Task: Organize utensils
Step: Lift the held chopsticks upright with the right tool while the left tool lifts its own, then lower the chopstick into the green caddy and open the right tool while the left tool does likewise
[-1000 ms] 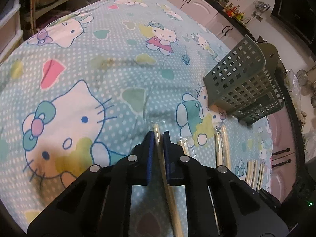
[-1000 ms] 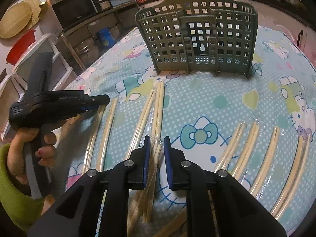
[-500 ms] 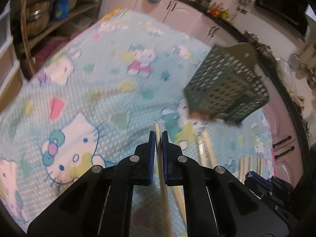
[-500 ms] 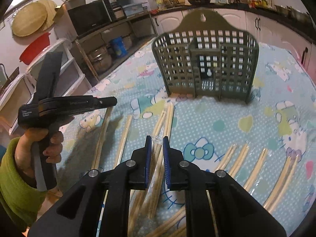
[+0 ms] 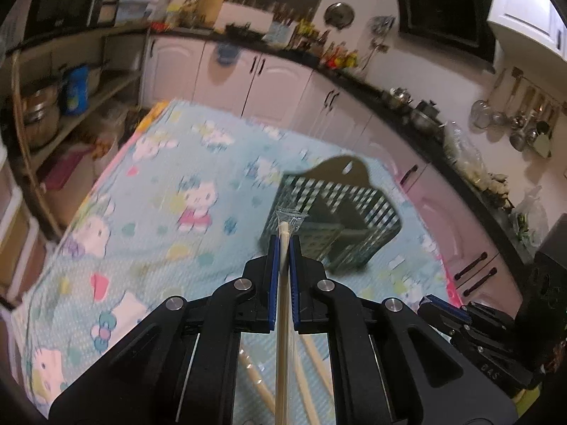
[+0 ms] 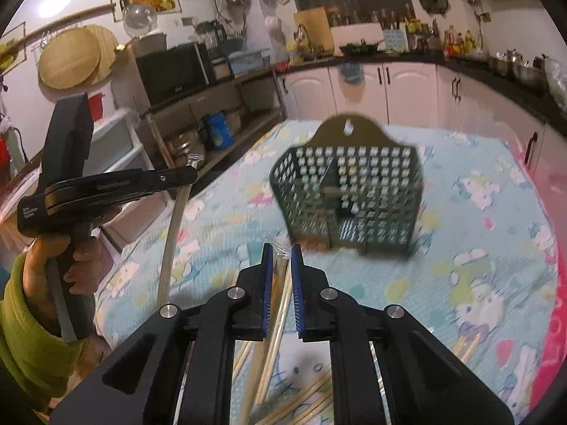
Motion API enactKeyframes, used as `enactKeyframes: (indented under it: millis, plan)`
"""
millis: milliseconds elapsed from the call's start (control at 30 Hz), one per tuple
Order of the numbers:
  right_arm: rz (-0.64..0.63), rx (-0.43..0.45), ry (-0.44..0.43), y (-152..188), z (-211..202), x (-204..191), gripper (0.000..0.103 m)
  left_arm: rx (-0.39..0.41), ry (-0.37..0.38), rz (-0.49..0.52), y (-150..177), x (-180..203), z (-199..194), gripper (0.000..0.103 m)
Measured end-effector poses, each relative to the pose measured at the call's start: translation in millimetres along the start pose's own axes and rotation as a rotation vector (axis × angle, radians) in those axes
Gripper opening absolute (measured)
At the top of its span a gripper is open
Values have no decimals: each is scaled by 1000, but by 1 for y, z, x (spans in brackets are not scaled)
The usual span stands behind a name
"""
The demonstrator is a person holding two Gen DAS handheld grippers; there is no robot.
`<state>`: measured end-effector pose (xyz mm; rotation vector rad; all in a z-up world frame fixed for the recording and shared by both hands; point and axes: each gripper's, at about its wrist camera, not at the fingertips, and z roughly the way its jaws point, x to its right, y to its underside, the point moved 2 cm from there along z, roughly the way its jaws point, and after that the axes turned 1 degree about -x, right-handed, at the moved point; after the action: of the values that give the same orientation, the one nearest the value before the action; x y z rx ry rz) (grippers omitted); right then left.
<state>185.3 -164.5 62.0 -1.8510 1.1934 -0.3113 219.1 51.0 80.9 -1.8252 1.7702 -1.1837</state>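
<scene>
- Kitchen cabinets ring our worktop (image 5: 149, 233), spread with a cartoon-cat cloth.
- We've got the left tool (image 5: 282, 248) clenched on a wrapped chopstick pair (image 5: 282, 304), lifted clear of the cloth.
- Our right tool (image 6: 281, 258) grips another wrapped pair (image 6: 278, 304).
- Ahead of both tools stands the green utensil basket (image 6: 354, 194); loose chopsticks (image 6: 308, 403) lie below the right tool.

Left claw (image 5: 282, 248): black angular frame, blue ribbed pads, four round silver screws. Right claw (image 6: 281, 258): same build. Left hand (image 6: 71, 248) on black pistol-style handle with small white lettering; lime-green fleece sleeve (image 6: 28, 333), painted fingernails.
</scene>
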Motion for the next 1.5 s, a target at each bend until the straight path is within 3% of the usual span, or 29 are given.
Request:
enactKeyframes:
  millis: [367, 667, 833, 1133, 1500]
  plan:
    - [-11, 140, 66, -48, -29, 22, 9, 118, 13, 101, -39, 45, 0, 1]
    - [-16, 240, 120, -94, -43, 40, 8, 339, -13, 161, -86, 77, -5, 1]
    - [-17, 289, 140, -119, -51, 50, 8, 414, -45, 168, -109, 85, 1, 1]
    - [-3, 342, 161, -153, -48, 64, 8, 481, -91, 162, -125, 83, 26, 1]
    - [19, 311, 174, -165, -18, 79, 8, 508, -85, 144, -129, 70, 58, 1]
